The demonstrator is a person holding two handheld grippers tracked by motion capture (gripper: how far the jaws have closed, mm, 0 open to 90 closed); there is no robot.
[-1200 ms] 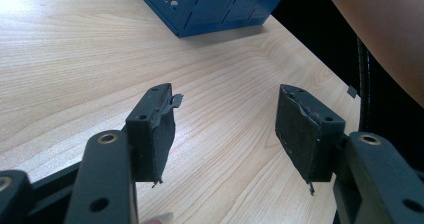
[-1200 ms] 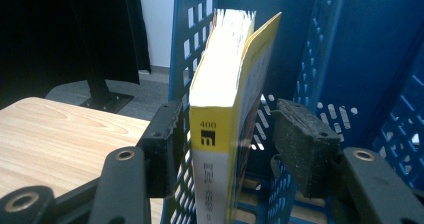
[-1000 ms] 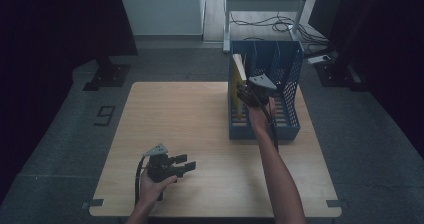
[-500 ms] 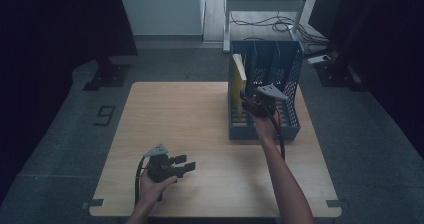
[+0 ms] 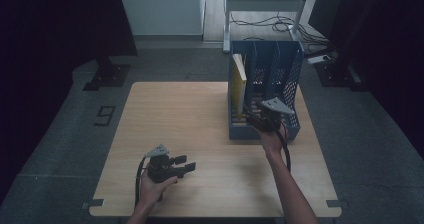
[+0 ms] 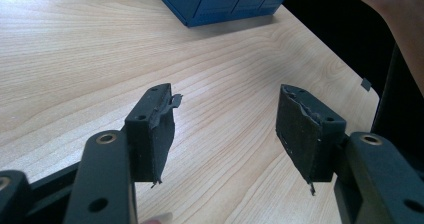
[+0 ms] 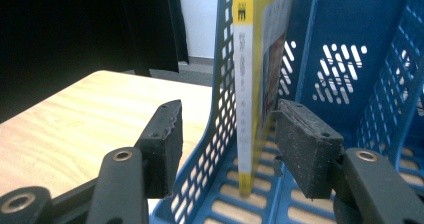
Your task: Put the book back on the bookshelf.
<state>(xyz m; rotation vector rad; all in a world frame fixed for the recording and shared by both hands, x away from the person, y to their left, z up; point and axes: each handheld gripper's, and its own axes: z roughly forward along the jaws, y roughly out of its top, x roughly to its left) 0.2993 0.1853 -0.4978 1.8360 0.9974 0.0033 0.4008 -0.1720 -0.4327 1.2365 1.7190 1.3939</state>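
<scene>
Risk of tipping the upright yellow book (image 7: 250,84) in the blue file rack (image 5: 287,74) if right gripper (image 7: 227,144), jaws wide astride book and rack wall, snags; left gripper (image 6: 225,129) wide, empty over desk (image 5: 190,114).

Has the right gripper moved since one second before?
Yes. The right gripper has drawn back toward the person, from high beside the yellow book to the front edge of the blue file rack.

A light wooden table (image 5: 200,129) stands on grey carpet (image 5: 65,134), where a dark stand foot (image 5: 105,76) and a floor marking (image 5: 105,115) lie to its left. Beyond it, a white metal rack (image 5: 265,6) shelters tangled cables (image 5: 260,26).
</scene>
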